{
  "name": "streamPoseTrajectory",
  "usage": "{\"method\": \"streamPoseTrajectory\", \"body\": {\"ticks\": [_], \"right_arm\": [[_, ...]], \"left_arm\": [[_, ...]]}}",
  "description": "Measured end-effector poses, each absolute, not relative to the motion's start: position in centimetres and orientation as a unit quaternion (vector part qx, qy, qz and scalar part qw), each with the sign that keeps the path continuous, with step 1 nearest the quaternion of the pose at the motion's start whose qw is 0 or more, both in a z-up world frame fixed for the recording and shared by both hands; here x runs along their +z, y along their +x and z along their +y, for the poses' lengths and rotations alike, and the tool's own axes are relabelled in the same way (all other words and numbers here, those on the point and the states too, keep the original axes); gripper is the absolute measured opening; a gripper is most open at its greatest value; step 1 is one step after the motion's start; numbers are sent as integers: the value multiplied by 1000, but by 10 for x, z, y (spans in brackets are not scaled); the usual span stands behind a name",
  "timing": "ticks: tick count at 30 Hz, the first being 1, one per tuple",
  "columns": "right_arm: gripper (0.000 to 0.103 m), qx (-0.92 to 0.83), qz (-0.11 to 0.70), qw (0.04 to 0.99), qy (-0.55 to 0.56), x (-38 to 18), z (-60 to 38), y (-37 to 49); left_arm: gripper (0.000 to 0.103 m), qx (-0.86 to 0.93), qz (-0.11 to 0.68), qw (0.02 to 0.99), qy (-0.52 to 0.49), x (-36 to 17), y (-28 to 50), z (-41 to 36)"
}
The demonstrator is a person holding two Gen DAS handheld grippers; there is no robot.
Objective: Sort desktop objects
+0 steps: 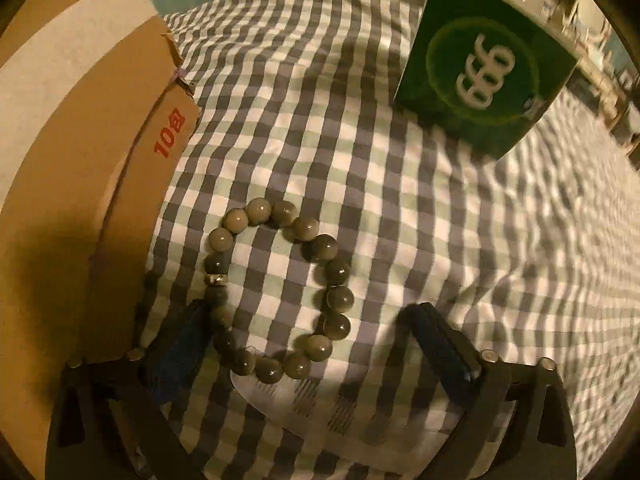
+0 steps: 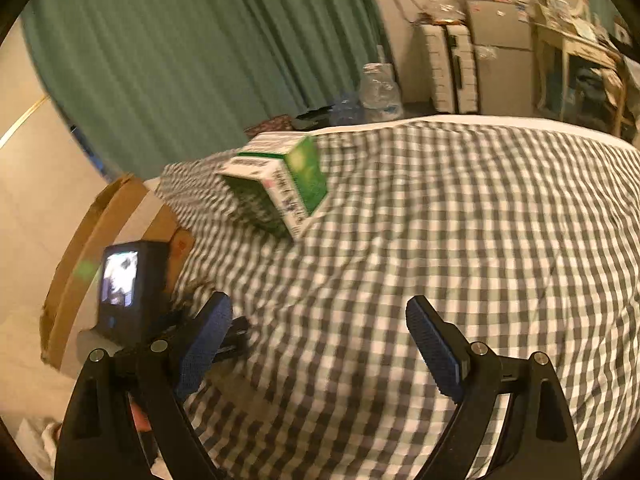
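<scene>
In the left wrist view, one cardboard box stands at the left edge of the bed, a red "10" printed on its flap. Just right of it, one bead bracelet lies flat on the checked bedspread, a closed ring of about nineteen grey-green beads with a single metal spacer on its left side. The left gripper points down over it with its fingers released: the left blue pad sits against or over the ring's lower-left beads, the right pad stands apart, outside the ring. Farther right and beyond, one green carton marked "999" stands on the bedspread.

The right wrist view does not show the bracelet. It shows the left tool's lit camera screen beside the box, the same carton blurred, and the right gripper, fingers released and spread over bare bedspread.
</scene>
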State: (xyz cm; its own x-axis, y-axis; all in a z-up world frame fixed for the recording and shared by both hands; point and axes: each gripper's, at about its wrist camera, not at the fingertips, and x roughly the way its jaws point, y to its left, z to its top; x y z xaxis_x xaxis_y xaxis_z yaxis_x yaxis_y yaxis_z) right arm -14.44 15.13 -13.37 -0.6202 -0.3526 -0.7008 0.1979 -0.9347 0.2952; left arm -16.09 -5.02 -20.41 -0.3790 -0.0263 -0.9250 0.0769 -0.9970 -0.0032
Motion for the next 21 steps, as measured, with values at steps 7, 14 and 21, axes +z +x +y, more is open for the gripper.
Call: {"method": "streamPoseTrajectory", "body": {"ticks": [7,14,21], "right_arm": [[89,-884,-25,173,433,-137,126,-136],[89,-833,14,263,487,-176,82,-135],[87,-788,45,310,530,-218,39,-154]], "left_arm": [[11,-840,129,-17,526,-183,-144,-82],[11,-864,113,-30,490,-153,-131,-82],[11,-871,143,-18,469,-143,-138,-111]]}}
